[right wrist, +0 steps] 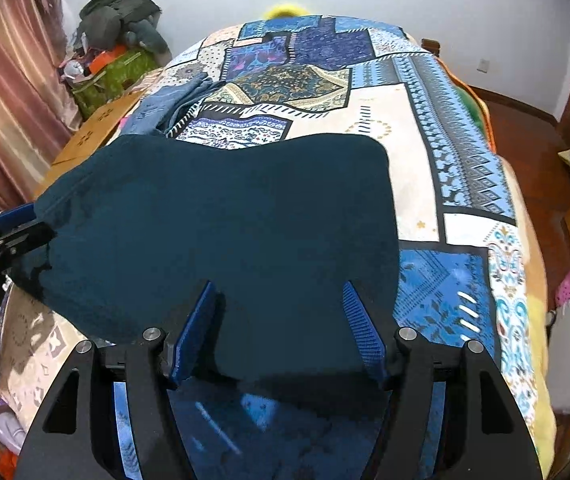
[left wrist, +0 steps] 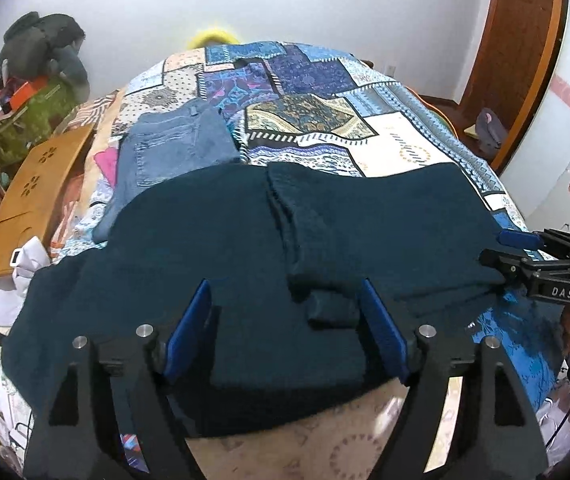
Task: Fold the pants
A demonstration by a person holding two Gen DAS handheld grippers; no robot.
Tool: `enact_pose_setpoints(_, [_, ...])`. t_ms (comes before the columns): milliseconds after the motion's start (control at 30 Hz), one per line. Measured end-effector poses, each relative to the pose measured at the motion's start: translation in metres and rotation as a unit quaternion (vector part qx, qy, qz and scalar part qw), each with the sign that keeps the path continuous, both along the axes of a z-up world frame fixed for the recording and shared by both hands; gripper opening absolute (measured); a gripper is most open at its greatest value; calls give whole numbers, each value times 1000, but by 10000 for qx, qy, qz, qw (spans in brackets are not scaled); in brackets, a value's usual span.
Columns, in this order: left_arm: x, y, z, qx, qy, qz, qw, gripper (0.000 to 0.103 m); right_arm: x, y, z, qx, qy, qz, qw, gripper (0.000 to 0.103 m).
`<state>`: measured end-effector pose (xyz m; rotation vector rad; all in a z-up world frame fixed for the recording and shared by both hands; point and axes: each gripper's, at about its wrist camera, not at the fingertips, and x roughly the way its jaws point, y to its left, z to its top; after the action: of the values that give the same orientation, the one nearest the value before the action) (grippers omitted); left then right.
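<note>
Both tongs (left wrist: 285, 332) (right wrist: 281, 332) gape over dark pants (left wrist: 245, 248), jeans (left wrist: 177, 152) half-covered.

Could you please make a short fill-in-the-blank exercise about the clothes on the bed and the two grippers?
1. The dark teal pants lie on a patchwork ____.
2. Beyond the teal pants lie folded pants made of blue ____.
3. The fingers of the left gripper stand ____, not pressing the cloth.
4. A flat board of ____ lies at the left edge of the bed.

Missing words: bedspread; denim; apart; wood
</note>
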<state>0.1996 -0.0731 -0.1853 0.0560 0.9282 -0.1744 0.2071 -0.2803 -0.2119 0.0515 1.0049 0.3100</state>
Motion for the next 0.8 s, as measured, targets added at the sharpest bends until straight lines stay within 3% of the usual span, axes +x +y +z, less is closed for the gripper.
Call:
enact_pose_setpoints(267, [-15,57,24,-108,-310,694,9971,83,-1,23,31,279,-366,117,9989,71])
enact_pose_setpoints(400, [-21,93,27,-163,-372,1122,9929,86,1,47,42,417,-607,263,9969,80])
enact_pose_setpoints(600, [-32,155,19,-366,-272,1938,9800,96,12,84,39,508,-612,543,9953,81])
enact_pose_setpoints(800, [-51,215,-4,-722,48,2703,9601,97,15,121,29,227,-588,843,9944,81])
